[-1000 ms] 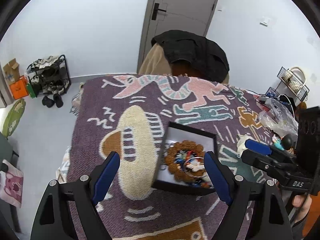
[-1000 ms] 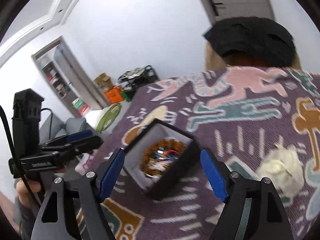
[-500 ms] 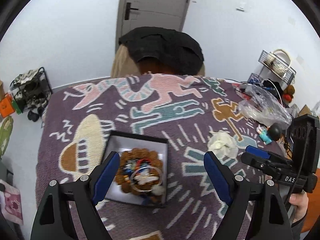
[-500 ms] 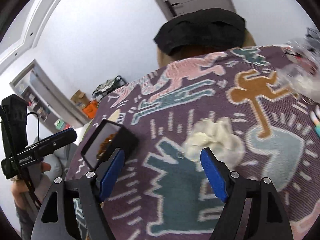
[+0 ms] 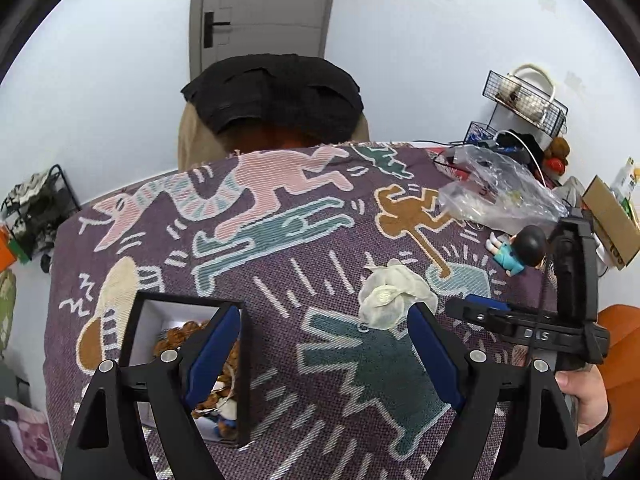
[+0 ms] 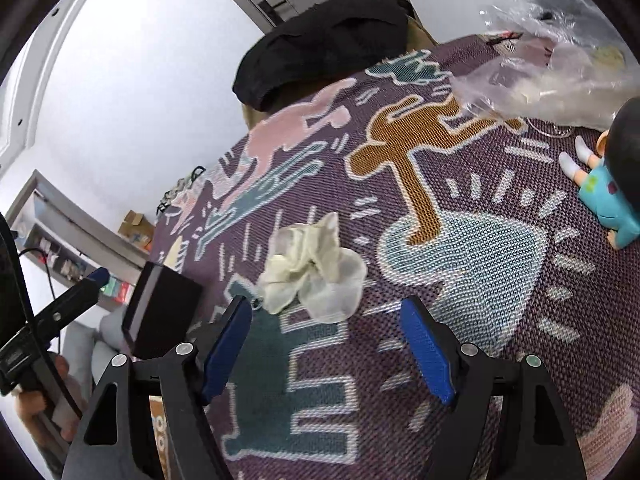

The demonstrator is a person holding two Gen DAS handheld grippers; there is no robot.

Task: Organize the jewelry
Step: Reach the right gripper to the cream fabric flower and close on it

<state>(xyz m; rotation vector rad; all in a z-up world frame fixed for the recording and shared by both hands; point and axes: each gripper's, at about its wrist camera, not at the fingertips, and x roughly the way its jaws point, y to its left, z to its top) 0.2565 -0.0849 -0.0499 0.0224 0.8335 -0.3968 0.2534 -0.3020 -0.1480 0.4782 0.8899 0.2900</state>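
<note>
Right tool (image 6: 326,344), wide open and empty, hangs just short of the crumpled white pouch (image 6: 316,276).

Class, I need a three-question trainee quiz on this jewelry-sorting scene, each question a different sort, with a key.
1. True or false: the black box already holds beaded jewelry.
2. Multiple choice: what lies just ahead of the right tongs? A) the white pouch B) the doll C) the plastic bag
3. Fill in: the left tongs are ____, with nothing between the fingers.

Key: 1 true; 2 A; 3 open
</note>
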